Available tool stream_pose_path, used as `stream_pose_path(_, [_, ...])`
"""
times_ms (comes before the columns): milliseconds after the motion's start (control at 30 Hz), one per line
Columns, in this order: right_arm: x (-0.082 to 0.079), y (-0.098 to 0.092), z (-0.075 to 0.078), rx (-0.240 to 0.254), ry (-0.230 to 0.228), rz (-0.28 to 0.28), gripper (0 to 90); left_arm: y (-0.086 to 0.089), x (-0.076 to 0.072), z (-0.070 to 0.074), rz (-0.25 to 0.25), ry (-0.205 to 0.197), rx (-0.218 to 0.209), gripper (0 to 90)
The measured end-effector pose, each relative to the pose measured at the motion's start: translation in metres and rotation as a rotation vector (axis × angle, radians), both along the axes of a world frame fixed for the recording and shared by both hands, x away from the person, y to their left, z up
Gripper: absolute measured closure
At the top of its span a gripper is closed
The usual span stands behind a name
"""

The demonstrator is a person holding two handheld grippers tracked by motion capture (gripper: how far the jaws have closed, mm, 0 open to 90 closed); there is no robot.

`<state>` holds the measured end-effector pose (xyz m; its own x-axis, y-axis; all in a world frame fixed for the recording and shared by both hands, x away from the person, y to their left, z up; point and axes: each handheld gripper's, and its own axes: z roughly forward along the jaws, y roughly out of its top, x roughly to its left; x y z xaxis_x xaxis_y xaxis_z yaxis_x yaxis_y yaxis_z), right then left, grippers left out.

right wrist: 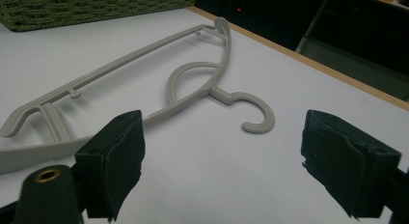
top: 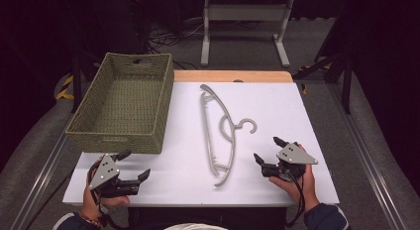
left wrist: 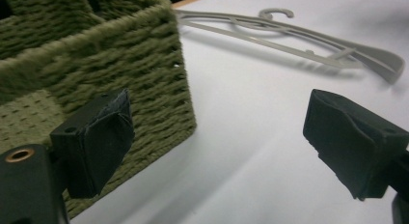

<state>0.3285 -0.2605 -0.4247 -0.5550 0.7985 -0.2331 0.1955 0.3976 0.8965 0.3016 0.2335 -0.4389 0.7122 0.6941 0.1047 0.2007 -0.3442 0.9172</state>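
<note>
Right gripper (top: 265,149) sits wide open and empty at the near right of the bench (top: 307,141), jaws pointed at the hanger (top: 218,128). Left gripper (top: 133,164) is likewise wide open and empty, just in front of the basket (top: 124,103).

We note the hanger lying flat mid-bench, lengthwise away from us, hook turned toward the right gripper, well apart from both grippers and just beside the basket's right wall. Basket looks empty.

Our reading: the hanger is likely bound for the basket, and nothing is grasped yet.

Risks as we see them:
- Hanger lies flush on the bench; its thin bars give the pads little to bite, so a jaw may skid over it and push it away rather than lift it.
- Gripped at the hook or one end, the long body would swing and could strike the basket rim.
- It looks about as long as the basket, so a skewed drop may leave it propped on the wall.
</note>
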Motion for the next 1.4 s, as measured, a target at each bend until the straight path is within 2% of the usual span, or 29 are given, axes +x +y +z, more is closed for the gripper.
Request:
stream_pose_path(133, [0.003, 0.000, -0.003, 0.004, 0.034, 0.005, 19.3, -0.005, 0.002, -0.003, -0.029, 0.022, 0.009, 11.4])
stream_pose_path(167, [0.004, 0.000, -0.003, 0.010, 0.040, 0.006, 19.5, -0.006, 0.002, -0.004, -0.035, 0.022, 0.022, 11.4])
stream_pose_path(400, [0.010, 0.007, -0.004, 0.005, 0.082, 0.001, 22.3, -0.012, 0.003, -0.006, -0.071, 0.031, 0.045, 11.8])
stream_pose_path(567, [0.015, 0.011, -0.004, -0.005, 0.097, 0.002, 23.0, -0.012, 0.004, -0.007, -0.071, 0.038, 0.047, 11.8])
stream_pose_path(767, [0.027, 0.020, 0.001, 0.008, 0.143, 0.014, 30.7, -0.015, 0.004, -0.010, -0.084, 0.058, 0.072, 12.0])
stream_pose_path(833, [0.032, 0.026, 0.001, 0.004, 0.170, 0.021, 32.6, -0.016, 0.004, -0.010, -0.083, 0.064, 0.070, 12.1])
stream_pose_path(900, [0.038, 0.033, -0.001, -0.005, 0.217, 0.028, 36.9, -0.017, 0.004, -0.010, -0.082, 0.064, 0.078, 12.2])
stream_pose_path(967, [0.043, 0.041, -0.002, -0.013, 0.261, 0.045, 37.8, -0.018, 0.006, -0.011, -0.090, 0.073, 0.087, 12.2])
stream_pose_path(1000, [0.046, 0.047, -0.002, -0.033, 0.281, 0.047, 39.4, -0.019, 0.006, -0.012, -0.093, 0.077, 0.093, 12.2])
stream_pose_path(1067, [0.052, 0.054, -0.001, -0.033, 0.330, 0.058, 39.8, -0.020, 0.005, -0.013, -0.101, 0.081, 0.099, 12.2])
stream_pose_path(1167, [0.064, 0.066, -0.002, -0.051, 0.391, 0.047, 40.5, -0.021, 0.005, -0.013, -0.108, 0.081, 0.106, 12.2])
stream_pose_path(1233, [0.074, 0.071, -0.005, -0.067, 0.419, 0.030, 40.6, -0.021, 0.006, -0.013, -0.111, 0.084, 0.106, 12.2])
stream_pose_path(1267, [0.074, 0.071, -0.005, -0.067, 0.419, 0.030, 40.6, -0.021, 0.006, -0.013, -0.111, 0.084, 0.106, 12.1])
stream_pose_path(1400, [0.095, 0.073, -0.009, -0.033, 0.475, -0.021, 44.5, -0.022, 0.007, -0.015, -0.123, 0.092, 0.116, 12.2])
